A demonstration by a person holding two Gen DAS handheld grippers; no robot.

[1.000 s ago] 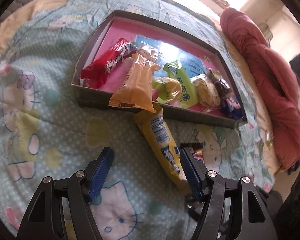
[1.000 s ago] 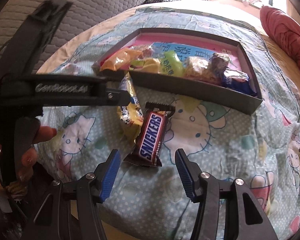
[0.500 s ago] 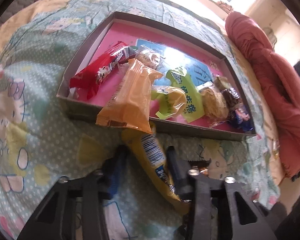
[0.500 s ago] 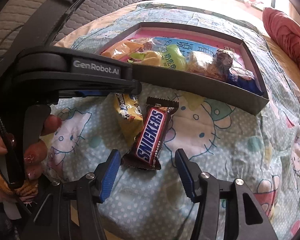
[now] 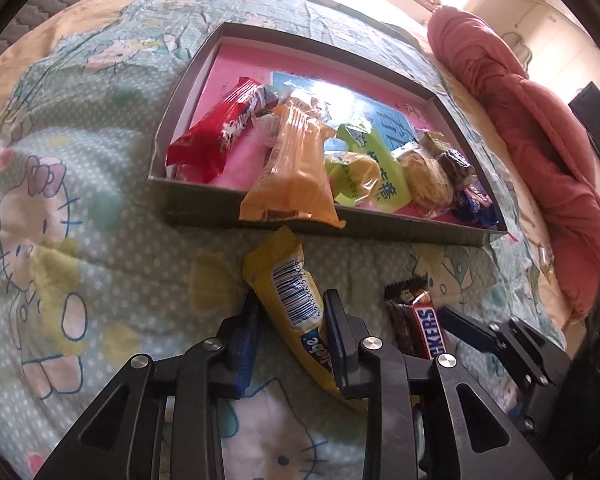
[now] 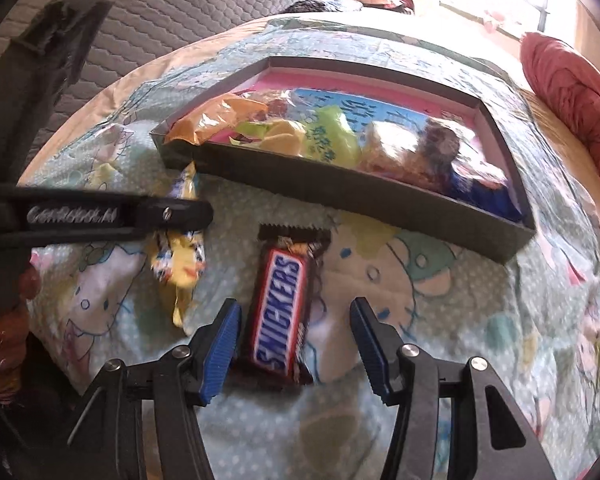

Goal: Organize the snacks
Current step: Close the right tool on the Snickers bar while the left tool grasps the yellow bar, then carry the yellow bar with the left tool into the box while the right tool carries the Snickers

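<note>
Left wrist view shows the left gripper (image 5: 290,330) closing on a yellow snack packet (image 5: 288,300), its two dark jaws pressed against the wrapper's sides near the barcode. The packet lies on the cartoon-cat bedsheet (image 5: 80,240), its far end just short of the near wall of a shallow grey box (image 5: 204,208). To the right of the packet, close beside it, lies a Snickers bar (image 5: 422,326). From the right wrist view, the right gripper (image 6: 294,346) straddles that bar with its blue pads parted; the left pad sits just beside the wrapper, the right pad clearly off it, so nothing is grasped there. Inside the pink-floored box, a red wrapper (image 5: 216,136) lies at the left, an orange packet (image 5: 292,172) hangs over the near wall, then a green sachet (image 5: 374,168), and pale and dark wrapped sweets toward the right corner. Beyond the bed's right edge sits a bunched red blanket (image 5: 540,128).
</note>
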